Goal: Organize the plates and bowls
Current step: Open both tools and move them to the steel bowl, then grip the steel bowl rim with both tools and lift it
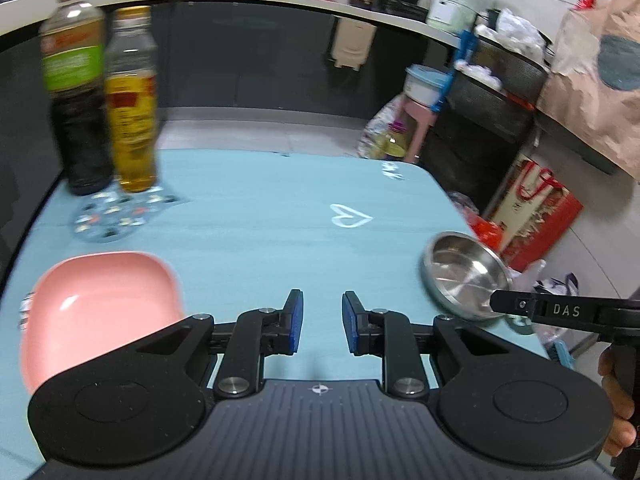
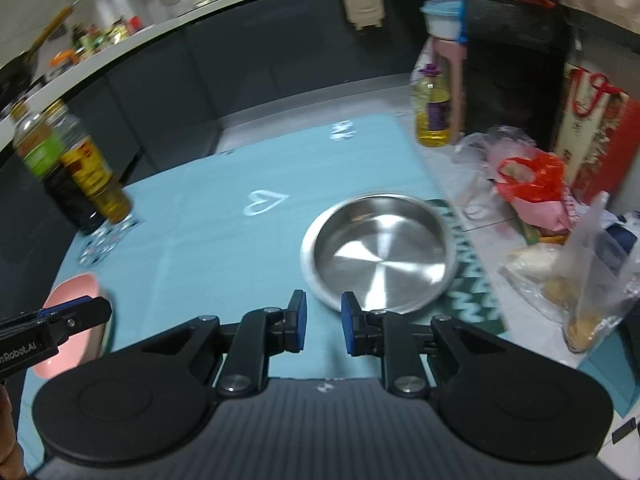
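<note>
On a blue-covered bench (image 2: 208,240), a pink dish (image 1: 100,304) lies left of the heart print (image 1: 351,216) and a steel bowl (image 2: 378,252) right, both grippers (left gripper (image 1: 322,326), right gripper (image 2: 323,326)) hovering with jaws spread and empty, the right best squaring on the bowl's near rim, two bottles (image 1: 100,100) standing far left.

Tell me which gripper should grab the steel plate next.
Right. The right gripper is open with the steel plate just ahead of its fingers; the left gripper sits nearer the pink dish.
</note>
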The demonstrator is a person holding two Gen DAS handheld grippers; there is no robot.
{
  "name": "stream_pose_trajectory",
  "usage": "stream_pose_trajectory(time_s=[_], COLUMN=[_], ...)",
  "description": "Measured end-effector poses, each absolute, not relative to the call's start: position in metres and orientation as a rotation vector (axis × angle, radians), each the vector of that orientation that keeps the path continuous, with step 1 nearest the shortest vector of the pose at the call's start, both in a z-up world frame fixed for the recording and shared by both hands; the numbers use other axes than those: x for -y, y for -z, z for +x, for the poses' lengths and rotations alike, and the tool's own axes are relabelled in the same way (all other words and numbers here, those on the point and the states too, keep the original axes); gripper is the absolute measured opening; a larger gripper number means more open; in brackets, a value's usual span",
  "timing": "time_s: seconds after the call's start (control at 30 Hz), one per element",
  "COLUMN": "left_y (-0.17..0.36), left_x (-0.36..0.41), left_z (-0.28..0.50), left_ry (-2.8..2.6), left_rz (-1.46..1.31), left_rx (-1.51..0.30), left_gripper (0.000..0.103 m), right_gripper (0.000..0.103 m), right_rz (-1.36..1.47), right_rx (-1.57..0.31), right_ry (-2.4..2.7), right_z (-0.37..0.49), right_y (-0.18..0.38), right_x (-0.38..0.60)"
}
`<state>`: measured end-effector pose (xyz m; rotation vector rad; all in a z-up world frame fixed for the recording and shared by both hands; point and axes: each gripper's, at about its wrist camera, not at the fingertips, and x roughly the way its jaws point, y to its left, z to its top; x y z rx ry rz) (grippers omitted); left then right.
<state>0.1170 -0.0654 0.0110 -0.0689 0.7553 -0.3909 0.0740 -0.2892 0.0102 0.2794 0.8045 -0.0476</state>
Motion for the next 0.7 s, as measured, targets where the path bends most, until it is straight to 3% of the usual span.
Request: stream_pose_trajectory(time_s=[0.27,0.43,0.7], left_y=[-0.007,-0.002,0.010], left_x=[0.119,0.149,0.183], left_z=[0.120,0.127,0.147], left_ry=[0.438,0.469,0.487], left_rz=[-0.029,-0.017,-0.013], left_rx=[-0.774,-0.795,-0.844], left_gripper=[0.020,0.023,0.023], right_gripper=[0.004,0.015,0.015], right_rz=[0.332,0.386,0.414], right_rx=[-0.793,-0.781,-0.777], right_ry=[0.084,0.105,0.121], right_z=[0.072,0.073,0.076], right_y=[0.000,0.004,0.011], right_x=[0.327,0.345,0.358])
